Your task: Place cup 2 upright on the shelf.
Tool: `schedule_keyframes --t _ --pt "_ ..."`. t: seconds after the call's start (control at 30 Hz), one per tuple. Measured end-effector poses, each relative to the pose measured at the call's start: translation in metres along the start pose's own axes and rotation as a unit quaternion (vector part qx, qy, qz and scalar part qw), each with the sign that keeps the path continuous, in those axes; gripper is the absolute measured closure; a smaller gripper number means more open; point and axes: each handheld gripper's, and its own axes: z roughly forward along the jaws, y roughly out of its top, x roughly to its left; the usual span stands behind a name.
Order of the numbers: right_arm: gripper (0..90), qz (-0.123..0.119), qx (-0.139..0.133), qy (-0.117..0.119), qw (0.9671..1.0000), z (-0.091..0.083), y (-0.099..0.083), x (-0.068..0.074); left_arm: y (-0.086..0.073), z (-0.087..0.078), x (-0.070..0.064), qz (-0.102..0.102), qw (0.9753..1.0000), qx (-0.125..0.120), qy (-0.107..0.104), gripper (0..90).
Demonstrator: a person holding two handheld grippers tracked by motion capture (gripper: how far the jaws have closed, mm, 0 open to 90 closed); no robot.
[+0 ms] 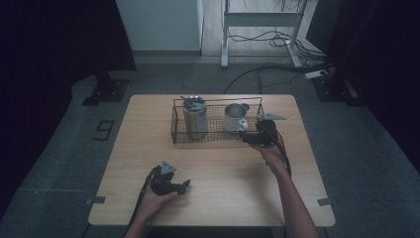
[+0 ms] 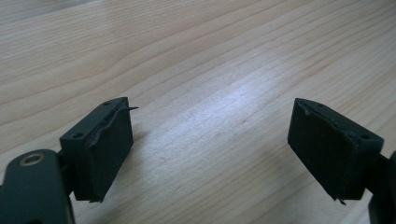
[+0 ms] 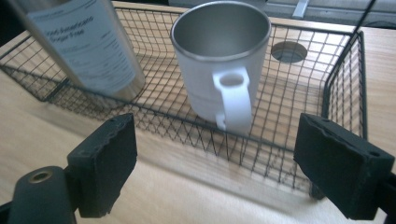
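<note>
A black wire basket (image 1: 216,137) stands at the back middle of the wooden table (image 1: 223,173). Inside it are a tall steel tumbler (image 1: 194,117) on the left and a white mug (image 1: 236,117) with a steel inside on the right. My right gripper (image 1: 248,137) is open at the basket's front right corner, outside the wire. In the right gripper view the mug (image 3: 219,60) turns its handle (image 3: 232,100) toward my open right gripper (image 3: 215,123), the tumbler (image 3: 88,42) stands to its left, and the basket wall (image 3: 187,126) lies between. My left gripper (image 1: 184,186) rests open near the front left. Only bare wood lies between the left gripper (image 2: 210,109) jaws.
A round hole (image 3: 288,51) in the tabletop shows beyond the mug through the basket wire. Past the table's far edge stand a desk frame (image 1: 225,34) and loose floor cables (image 1: 267,69). A person's forearms enter from the bottom edge.
</note>
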Motion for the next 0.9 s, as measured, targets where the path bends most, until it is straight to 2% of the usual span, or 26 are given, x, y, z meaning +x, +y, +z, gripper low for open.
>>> schedule_keyframes --t 0.1,0.3,0.57,0.77,0.9 --pt "13.5 0.002 -0.001 0.004 1.0000 -0.008 -0.012 -0.001 0.000 0.001 -0.001 0.005 0.9999 0.002 0.011 14.3" --pt "14.0 0.004 -0.010 0.004 0.9999 -0.024 -0.039 -0.002 -0.001 0.003 -0.001 0.007 0.9999 0.006 0.012 14.3" --pt "14.4 0.001 -0.007 0.006 1.0000 -0.041 -0.075 -0.003 -0.002 0.004 -0.001 0.007 0.9999 0.007 0.013 14.3" --pt "14.7 0.001 -0.002 0.004 1.0000 -0.050 -0.099 -0.005 -0.002 0.004 -0.001 0.009 0.9998 0.006 0.016 14.3" --pt "14.7 -0.009 0.007 -0.001 0.9999 -0.051 -0.106 -0.006 -0.003 0.005 -0.002 0.011 0.9997 0.005 0.019 14.3"
